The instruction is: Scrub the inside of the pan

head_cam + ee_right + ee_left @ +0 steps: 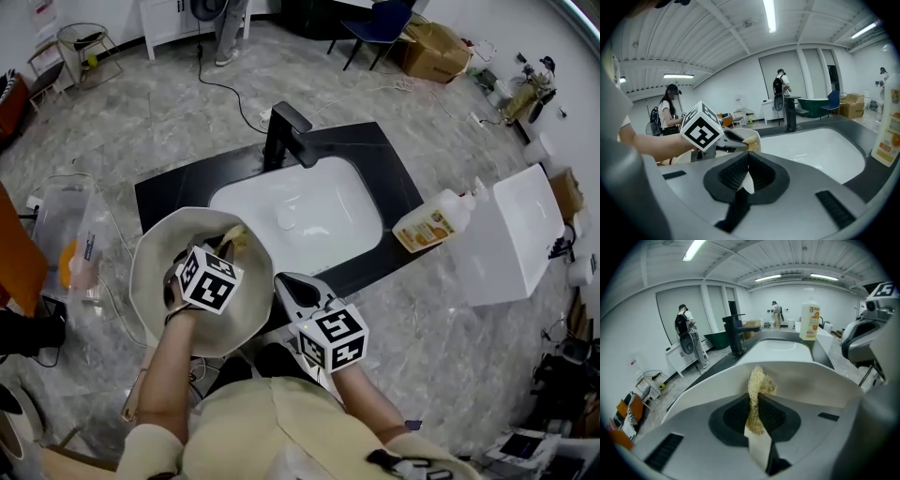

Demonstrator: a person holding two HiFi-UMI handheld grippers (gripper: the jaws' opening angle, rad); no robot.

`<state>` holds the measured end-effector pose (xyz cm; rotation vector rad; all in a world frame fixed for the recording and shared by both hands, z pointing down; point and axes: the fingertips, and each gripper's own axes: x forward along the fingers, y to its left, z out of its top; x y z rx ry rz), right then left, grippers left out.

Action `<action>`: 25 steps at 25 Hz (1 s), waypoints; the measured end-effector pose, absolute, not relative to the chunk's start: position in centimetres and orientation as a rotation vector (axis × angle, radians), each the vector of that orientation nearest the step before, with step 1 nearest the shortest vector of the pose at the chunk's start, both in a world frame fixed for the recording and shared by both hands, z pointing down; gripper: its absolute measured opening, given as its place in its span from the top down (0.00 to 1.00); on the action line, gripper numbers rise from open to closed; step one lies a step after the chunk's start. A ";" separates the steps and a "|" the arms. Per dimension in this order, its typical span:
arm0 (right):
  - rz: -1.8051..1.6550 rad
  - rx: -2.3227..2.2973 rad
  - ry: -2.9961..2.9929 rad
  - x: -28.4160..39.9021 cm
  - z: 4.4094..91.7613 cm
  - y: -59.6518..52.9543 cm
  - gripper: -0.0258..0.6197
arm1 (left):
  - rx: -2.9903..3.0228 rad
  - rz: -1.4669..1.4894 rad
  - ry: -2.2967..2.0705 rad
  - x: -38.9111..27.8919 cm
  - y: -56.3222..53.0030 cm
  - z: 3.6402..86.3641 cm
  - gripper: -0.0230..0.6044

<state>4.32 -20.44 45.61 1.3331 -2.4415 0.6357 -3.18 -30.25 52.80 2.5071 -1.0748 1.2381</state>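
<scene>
Your left gripper (223, 251) reaches into the cream pan (157, 272), which sits at the counter's near edge just left of the sink (333, 192). Its jaws are squeezed tight on a straw-coloured fibre scrubber (234, 237). The tuft pokes past the tips toward the pan's far inner wall, close under the rim, and whether it actually presses on the wall cannot be told.

To the right, your right gripper (287, 285) meets the pan's right-hand rim. Its jaws are drawn together on a thin pale edge that appears to be that rim, steadying the pan.

The scrubbing looks under way rather than finished. The scrubber is inside the pan and the visible inner surface is pale with no obvious grime, but nothing shows how much has been covered. The base and near wall, hidden under the gripper and your forearm, probably have yet to be worked.

Further right, the black faucet (286, 131) stands behind the white basin, and an orange-labelled soap bottle (431, 223) stands at the sink's right end, well apart from both grippers
</scene>
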 end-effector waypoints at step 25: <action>0.678 1.391 -2.481 4.0 44.8 -18.8 0.94 | 2.744 1.793 -0.206 -0.5 -19.8 54.2 0.88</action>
